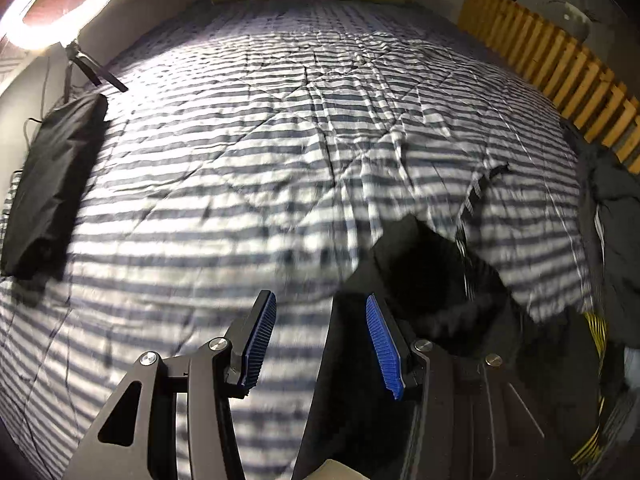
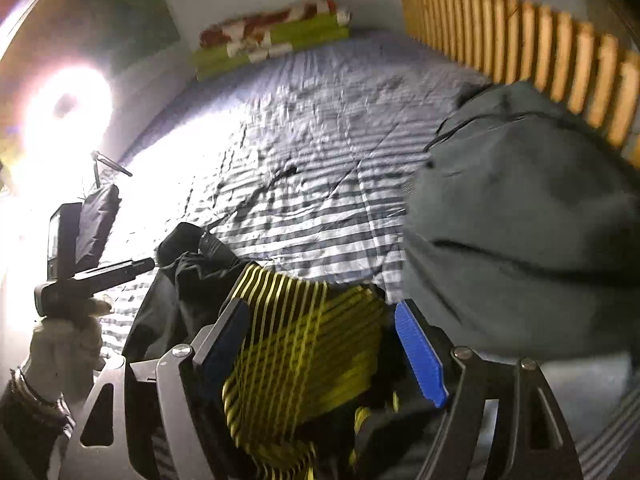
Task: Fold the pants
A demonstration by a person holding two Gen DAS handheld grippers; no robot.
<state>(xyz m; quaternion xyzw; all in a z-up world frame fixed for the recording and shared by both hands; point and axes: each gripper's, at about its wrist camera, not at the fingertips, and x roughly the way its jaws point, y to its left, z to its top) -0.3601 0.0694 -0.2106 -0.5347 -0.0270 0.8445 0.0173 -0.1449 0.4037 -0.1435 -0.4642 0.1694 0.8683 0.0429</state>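
Where the striped quilt (image 1: 280, 140) meets slatted headboard (image 1: 552, 64), both left gripper (image 1: 320, 344) and right gripper (image 2: 324, 348) gape empty above dark pants (image 1: 432, 288).

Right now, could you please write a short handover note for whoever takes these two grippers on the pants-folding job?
Left tongs: open, nothing between the pads, over the striped quilt.
Right tongs: open above the black-and-yellow striped garment, not pinching it.
Done: one black folded garment lies at the quilt's left edge.
Left: a crumpled black garment by the left tongs, the striped one, and a grey-green garment by the wooden slats, all unfolded. Which are pants I cannot tell.
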